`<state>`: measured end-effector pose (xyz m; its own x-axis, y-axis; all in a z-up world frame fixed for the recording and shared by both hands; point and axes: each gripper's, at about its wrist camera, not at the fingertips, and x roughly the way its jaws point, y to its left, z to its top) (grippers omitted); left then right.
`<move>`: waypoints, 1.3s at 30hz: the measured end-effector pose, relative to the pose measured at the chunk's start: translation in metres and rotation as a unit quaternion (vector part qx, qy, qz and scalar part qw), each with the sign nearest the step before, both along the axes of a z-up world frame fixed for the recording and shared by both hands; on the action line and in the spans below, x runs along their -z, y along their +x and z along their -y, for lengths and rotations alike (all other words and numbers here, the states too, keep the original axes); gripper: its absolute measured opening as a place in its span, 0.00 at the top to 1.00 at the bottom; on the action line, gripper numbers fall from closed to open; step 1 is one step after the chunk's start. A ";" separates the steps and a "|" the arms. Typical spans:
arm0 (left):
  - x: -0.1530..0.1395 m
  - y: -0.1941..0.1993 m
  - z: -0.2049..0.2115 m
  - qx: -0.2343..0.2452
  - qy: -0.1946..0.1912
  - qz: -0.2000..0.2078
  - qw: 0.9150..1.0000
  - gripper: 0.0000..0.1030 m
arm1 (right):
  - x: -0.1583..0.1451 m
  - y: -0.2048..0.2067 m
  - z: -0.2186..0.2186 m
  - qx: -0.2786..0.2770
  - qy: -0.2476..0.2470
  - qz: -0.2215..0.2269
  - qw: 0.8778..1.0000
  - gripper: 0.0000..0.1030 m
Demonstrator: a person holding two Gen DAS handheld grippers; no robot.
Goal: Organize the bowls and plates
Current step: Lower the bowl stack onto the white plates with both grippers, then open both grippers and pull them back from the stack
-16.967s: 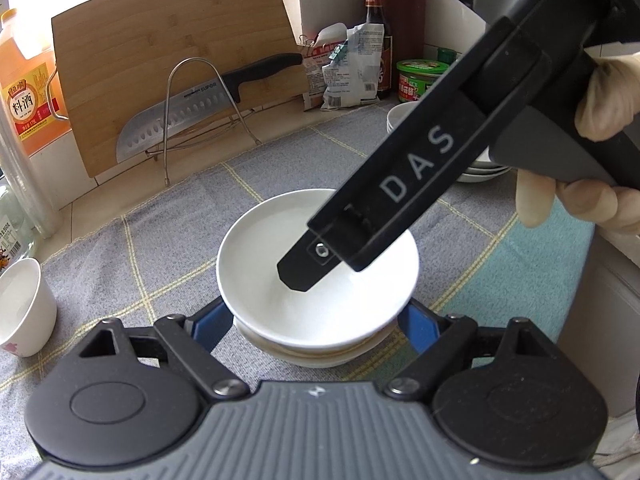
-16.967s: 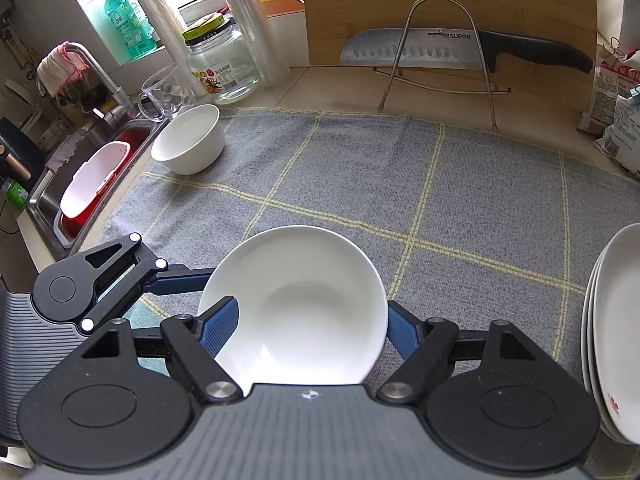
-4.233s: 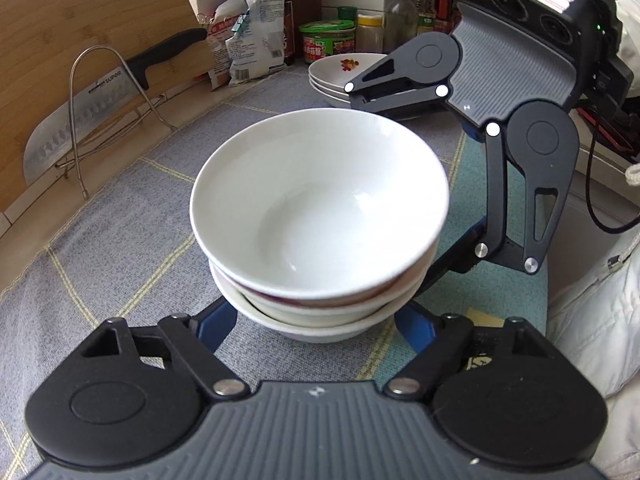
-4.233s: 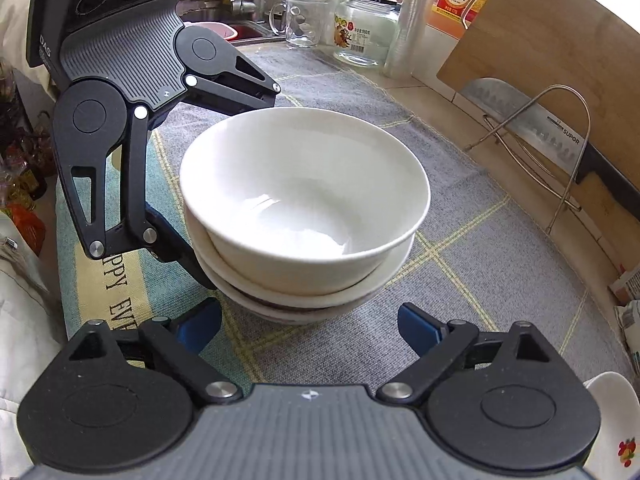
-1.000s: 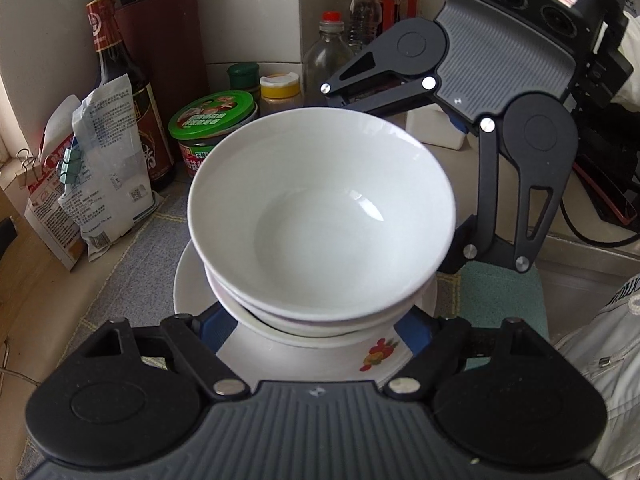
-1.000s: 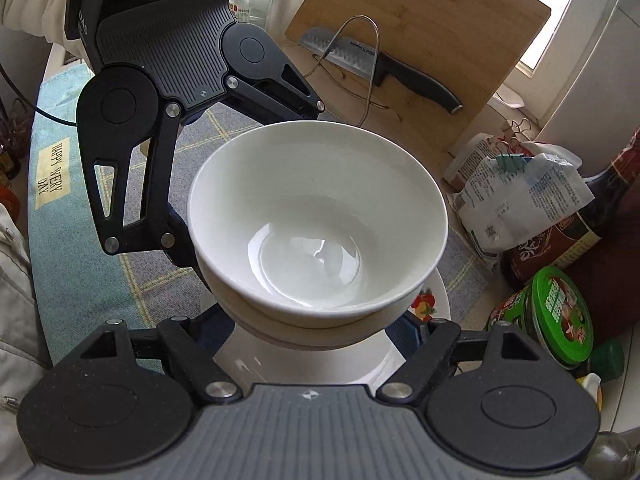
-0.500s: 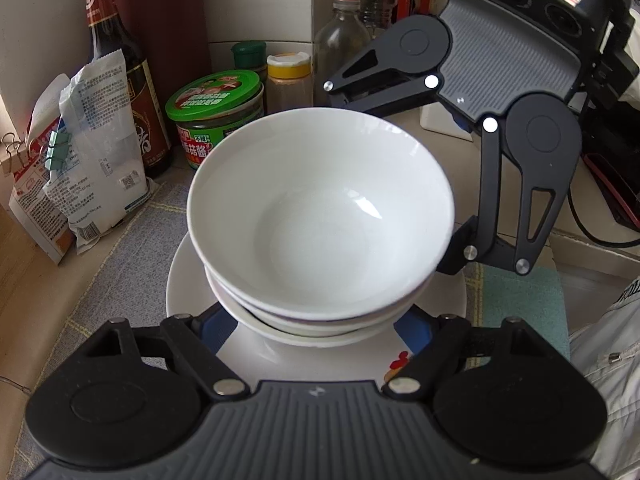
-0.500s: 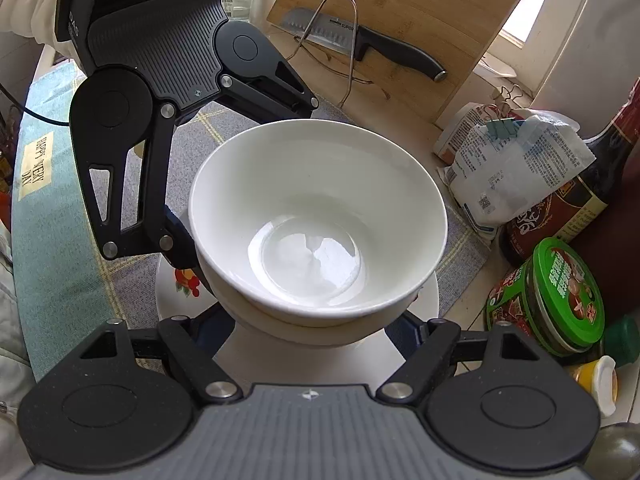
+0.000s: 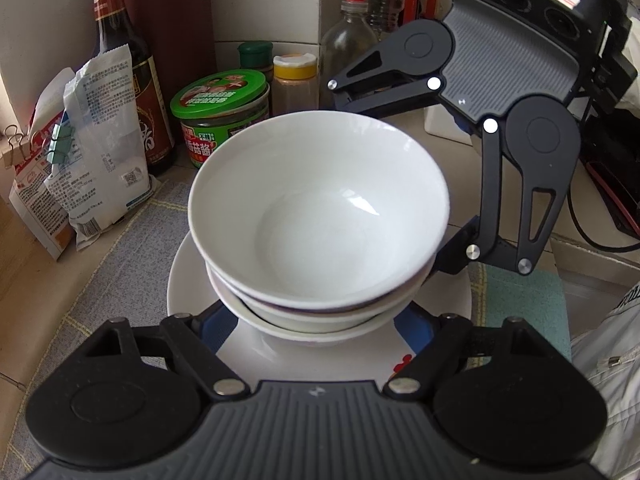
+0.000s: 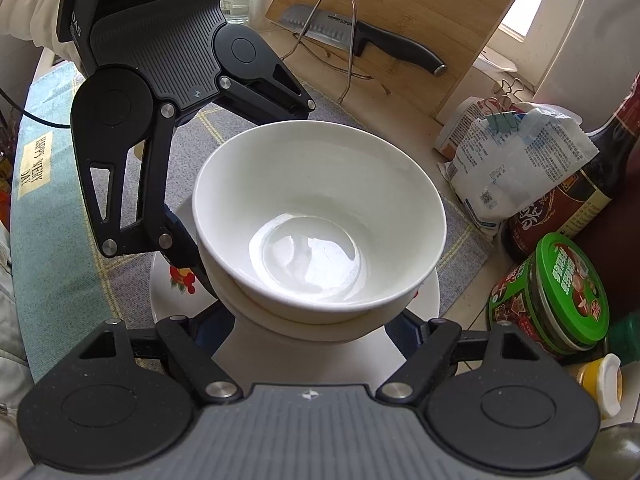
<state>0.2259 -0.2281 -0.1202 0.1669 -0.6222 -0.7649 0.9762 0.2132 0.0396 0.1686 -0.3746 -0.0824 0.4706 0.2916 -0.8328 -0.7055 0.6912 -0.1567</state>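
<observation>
A stack of white bowls (image 9: 320, 216) sits between both grippers, directly over a white plate stack with a fruit print (image 9: 192, 280). My left gripper (image 9: 316, 320) is shut on the lower bowls of the stack from one side; its blue pads (image 9: 214, 326) press the stack's base. My right gripper (image 10: 312, 320) is shut on the same bowl stack (image 10: 320, 220) from the opposite side, above the plates (image 10: 176, 280). Whether the bowls touch the plate is hidden. Each gripper shows in the other's view.
Close behind the plates stand a green-lidded jar (image 9: 220, 108), a dark sauce bottle (image 9: 124, 64), clipped bags (image 9: 92, 152), a yellow-capped jar (image 9: 294, 80) and a clear bottle (image 9: 348, 44). A cutting board with a knife on a wire rack (image 10: 360, 36) lies further off. A grey checked cloth (image 10: 256, 120) covers the counter.
Both grippers have carried the bowl stack from the middle of the cloth to over the plate stack, and in the last second lowered it closer to the plates.
</observation>
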 end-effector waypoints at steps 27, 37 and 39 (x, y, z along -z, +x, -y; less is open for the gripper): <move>-0.056 -0.090 -0.123 -0.236 -0.158 0.092 0.955 0.01 | -0.039 -0.085 -0.053 0.355 0.020 0.076 0.931 0.00; -0.072 -0.131 -0.137 -0.300 -0.142 0.082 0.940 0.01 | -0.046 -0.138 -0.089 0.518 0.079 0.075 0.849 0.00; -0.073 -0.137 -0.140 -0.306 -0.139 0.084 0.938 0.01 | -0.047 -0.146 -0.091 0.532 0.091 0.076 0.838 0.00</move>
